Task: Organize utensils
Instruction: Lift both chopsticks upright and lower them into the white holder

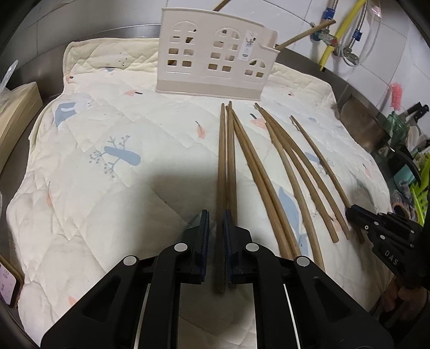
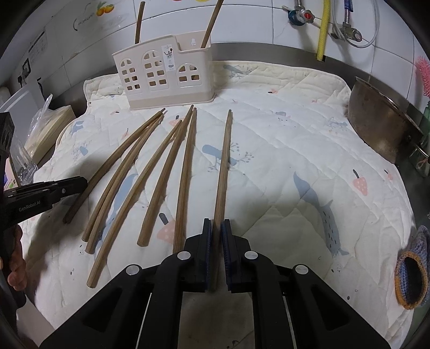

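A chopstick (image 2: 222, 171) lies clamped in the right tool (image 2: 216, 228).

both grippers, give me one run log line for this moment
left gripper: shut on chopstick | right gripper: shut on chopstick | both chopsticks on quilted mat | holder: two chopsticks inside

holder (image 1: 215, 61) label unreadable, metal pot (image 2: 381, 120) cut by edge

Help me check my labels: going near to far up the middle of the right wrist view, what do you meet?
Right gripper → chopstick clamped between its pads → quilted mat → cream utensil holder with two chopsticks standing in it → tiled wall.
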`<state>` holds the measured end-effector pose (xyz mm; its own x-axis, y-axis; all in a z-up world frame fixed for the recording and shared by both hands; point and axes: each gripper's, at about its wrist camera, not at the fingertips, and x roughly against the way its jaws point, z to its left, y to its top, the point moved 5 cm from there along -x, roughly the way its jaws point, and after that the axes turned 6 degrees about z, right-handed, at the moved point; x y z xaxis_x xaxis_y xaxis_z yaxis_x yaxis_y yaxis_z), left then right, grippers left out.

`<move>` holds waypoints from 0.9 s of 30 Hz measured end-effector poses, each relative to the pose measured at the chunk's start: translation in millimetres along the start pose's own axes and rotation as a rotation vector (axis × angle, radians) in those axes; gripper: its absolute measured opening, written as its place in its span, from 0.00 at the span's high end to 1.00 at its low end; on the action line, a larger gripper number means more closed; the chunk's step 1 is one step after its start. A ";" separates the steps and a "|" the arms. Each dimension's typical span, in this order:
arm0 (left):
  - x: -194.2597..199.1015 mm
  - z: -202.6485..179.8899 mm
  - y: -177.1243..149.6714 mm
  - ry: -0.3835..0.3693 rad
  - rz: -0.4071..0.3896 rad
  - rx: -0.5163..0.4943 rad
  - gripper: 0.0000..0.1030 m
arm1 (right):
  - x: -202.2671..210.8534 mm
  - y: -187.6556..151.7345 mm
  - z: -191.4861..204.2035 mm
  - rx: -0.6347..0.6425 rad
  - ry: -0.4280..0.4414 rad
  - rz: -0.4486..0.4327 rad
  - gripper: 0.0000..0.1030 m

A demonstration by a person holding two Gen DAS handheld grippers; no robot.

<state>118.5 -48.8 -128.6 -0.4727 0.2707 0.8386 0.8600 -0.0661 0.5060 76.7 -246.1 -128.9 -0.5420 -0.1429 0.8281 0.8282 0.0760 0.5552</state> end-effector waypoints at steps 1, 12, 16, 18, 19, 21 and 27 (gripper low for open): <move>-1.3 -2.6 -0.4 0.003 0.003 -0.006 0.91 | -0.2 0.0 0.3 0.000 0.000 0.000 0.92; -6.5 -5.4 -0.1 0.029 0.007 -0.005 0.94 | -1.3 0.1 1.8 0.001 0.001 -0.007 0.91; 1.0 -3.3 2.2 0.002 -0.005 0.014 0.95 | 1.5 0.7 0.6 -0.007 0.005 -0.016 0.92; 9.2 -3.5 4.6 0.006 -0.023 0.005 0.95 | 7.0 2.5 -0.6 -0.004 -0.006 -0.032 0.93; 13.5 -3.6 6.0 0.007 -0.032 0.001 0.95 | 11.0 4.1 -1.8 -0.005 -0.008 -0.043 0.93; 25.4 -4.2 10.4 0.013 -0.057 -0.013 0.95 | 20.7 9.5 -4.5 -0.002 -0.016 -0.070 0.93; 67.0 -4.9 32.6 0.018 -0.153 -0.041 0.95 | 60.5 41.5 -7.0 0.042 -0.047 -0.189 0.95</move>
<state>113.9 -37.5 -55.0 -0.6015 0.2630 0.7543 0.7692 -0.0644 0.6358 79.2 -258.6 -56.4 -0.6939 -0.1122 0.7113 0.7052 0.0939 0.7027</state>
